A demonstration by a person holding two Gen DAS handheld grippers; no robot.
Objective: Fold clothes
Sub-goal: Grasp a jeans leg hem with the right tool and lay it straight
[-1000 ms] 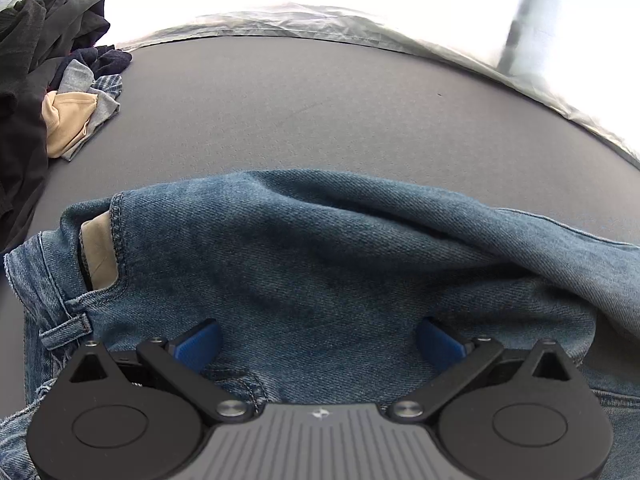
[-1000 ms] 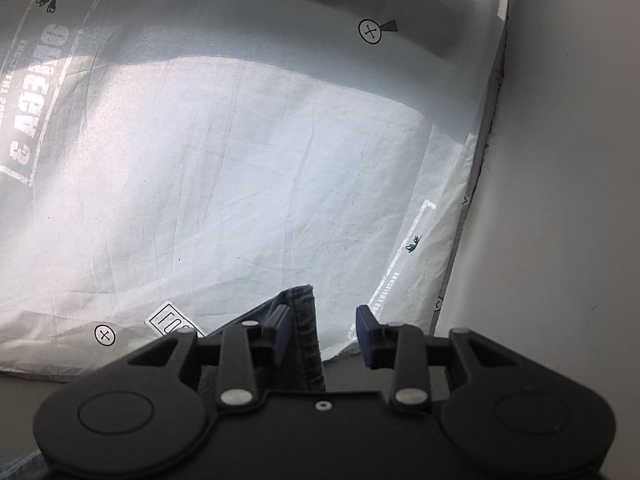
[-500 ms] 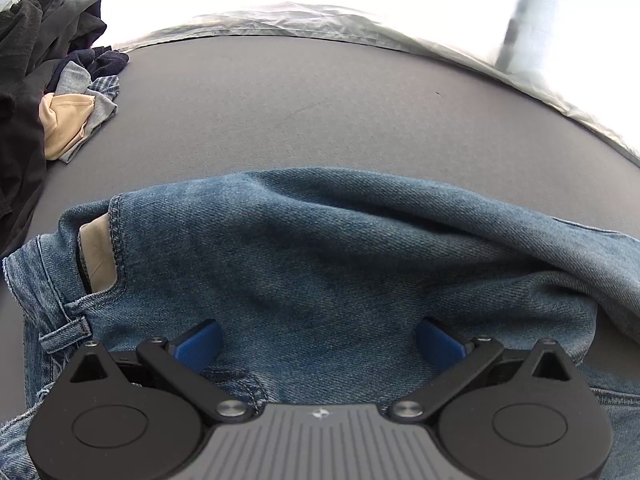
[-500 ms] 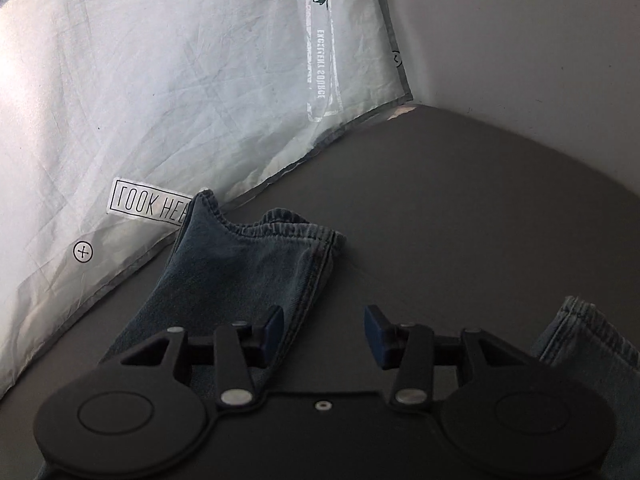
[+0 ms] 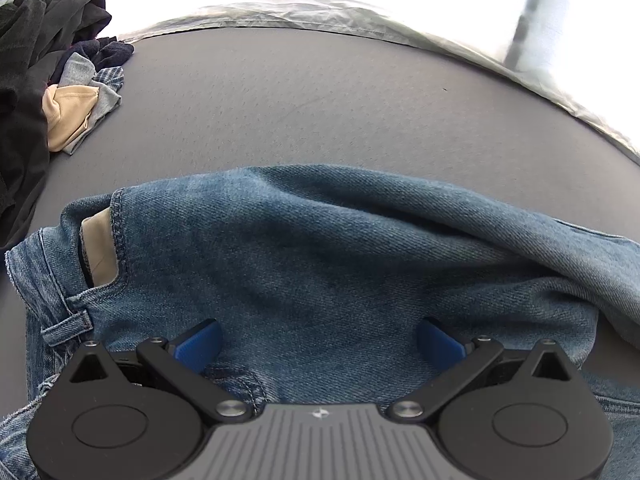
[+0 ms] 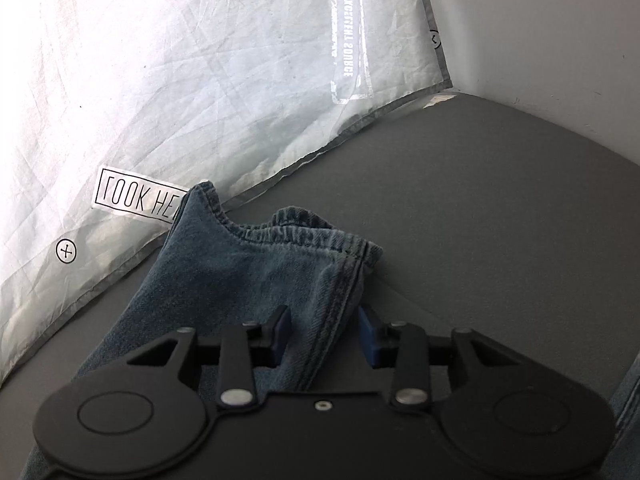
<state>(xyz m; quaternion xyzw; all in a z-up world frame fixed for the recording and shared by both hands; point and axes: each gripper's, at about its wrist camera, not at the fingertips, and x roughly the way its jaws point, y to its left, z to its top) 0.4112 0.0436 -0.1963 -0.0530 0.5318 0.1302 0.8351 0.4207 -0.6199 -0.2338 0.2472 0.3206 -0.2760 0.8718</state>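
Note:
Blue jeans (image 5: pixel 320 260) lie crumpled on a grey mat (image 5: pixel 320 100), waistband and belt loop at the left. My left gripper (image 5: pixel 320 344) hovers over the jeans' upper part, wide open, its blue pads (image 5: pixel 200 344) far apart and gripping nothing. In the right wrist view, a jeans leg (image 6: pixel 248 272) ends in a hem by the white sheet. My right gripper (image 6: pixel 324 336) sits low over that leg, its jaws closing. The leg's stitched side seam lies between them, and a narrow gap still shows beside the right pad (image 6: pixel 368 336).
A pile of dark, beige and checked clothes (image 5: pixel 48 60) lies at the far left. A white printed sheet (image 6: pixel 180 80) borders the mat (image 6: pixel 480 220), with a pale wall (image 6: pixel 540 32) behind. More denim (image 6: pixel 628 400) shows at the lower right edge.
My right gripper dropped and rolled from facing the white sheet to sitting low over the jeans leg near its hem, and its jaws have narrowed slightly. The left gripper has not moved.

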